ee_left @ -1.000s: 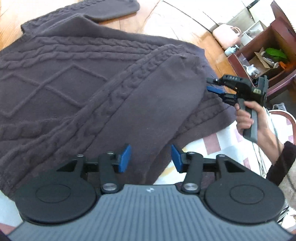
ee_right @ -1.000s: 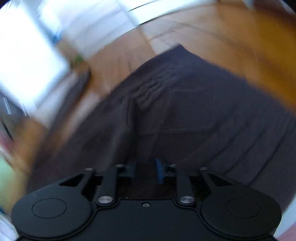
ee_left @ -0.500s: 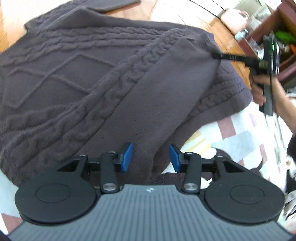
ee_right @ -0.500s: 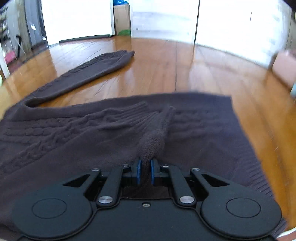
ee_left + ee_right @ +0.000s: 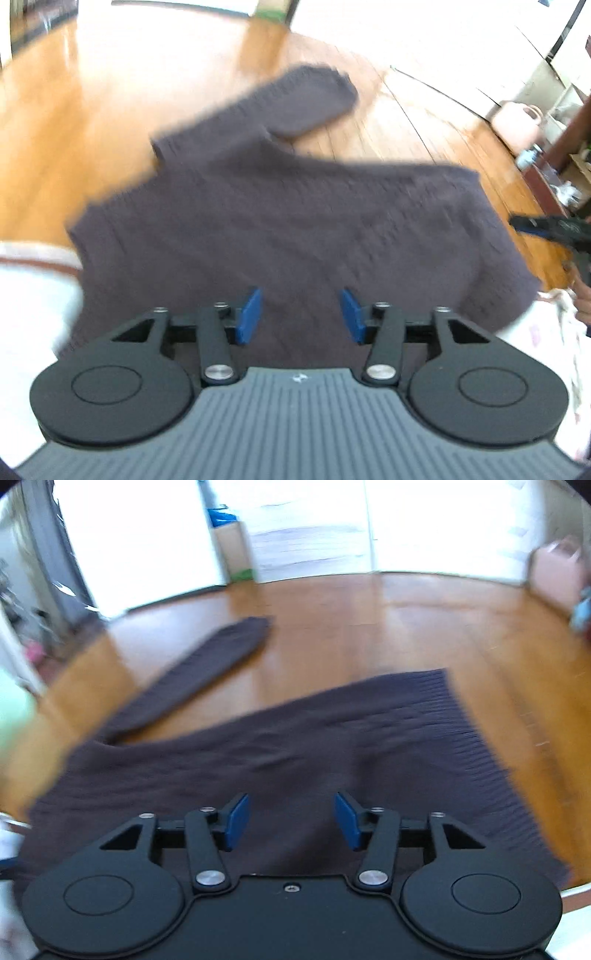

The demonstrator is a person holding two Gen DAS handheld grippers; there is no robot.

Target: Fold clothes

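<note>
A dark grey-brown cable-knit sweater (image 5: 295, 221) lies spread flat on the wooden floor; it also fills the right wrist view (image 5: 295, 746). One sleeve (image 5: 295, 103) stretches out to the far side, also seen in the right wrist view (image 5: 199, 672). My left gripper (image 5: 301, 314) is open and empty just above the sweater's near edge. My right gripper (image 5: 291, 819) is open and empty over the sweater near its ribbed hem (image 5: 480, 738); it also shows at the right edge of the left wrist view (image 5: 543, 227). Both views are motion-blurred.
Wooden floor (image 5: 74, 129) surrounds the sweater. A patterned white mat (image 5: 554, 332) lies under its near edge. A pink bag (image 5: 517, 122) and a dark wooden shelf unit (image 5: 569, 147) stand at the right. A cardboard box (image 5: 232, 550) stands by the far wall.
My right gripper has let go of the sleeve cuff, opened and drawn back. The folded sleeve now lies on the sweater body. My left gripper has lifted and tilted up; it stays open.
</note>
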